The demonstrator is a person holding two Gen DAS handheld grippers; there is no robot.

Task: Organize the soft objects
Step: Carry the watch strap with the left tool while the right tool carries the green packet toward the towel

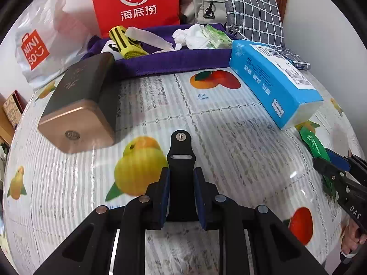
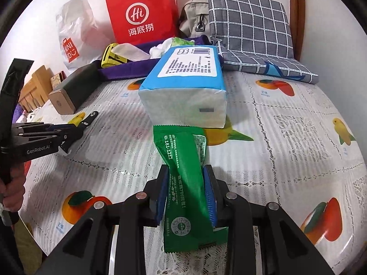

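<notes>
On the fruit-print tablecloth [image 1: 229,137] we work from nine o'clock across to three. At nine to ten o'clock of the left wrist view lies a dark box with a gold end [image 1: 78,105]. At six o'clock our left gripper [image 1: 181,194] has its blue pads clamped on a black strap piece [image 1: 180,153], whose tip pokes out toward the table's middle. At twelve o'clock a purple cloth tray [image 1: 169,61] holds a yellow pack [image 1: 126,43] and crumpled white tissue [image 1: 190,37], with a red paper bag [image 1: 135,2] behind. At two o'clock sits the blue tissue pack [image 1: 275,80], against a grey checked cushion [image 1: 252,11]. At three to four o'clock our right gripper [image 2: 187,194] is closed on a green wipe packet [image 2: 183,171], lifted just short of the tissue pack. We judge both hands are mid-carry, loaded; next we would bring each piece over the purple tray's edge and let go gently, the floppy packet likely needing a low release.
</notes>
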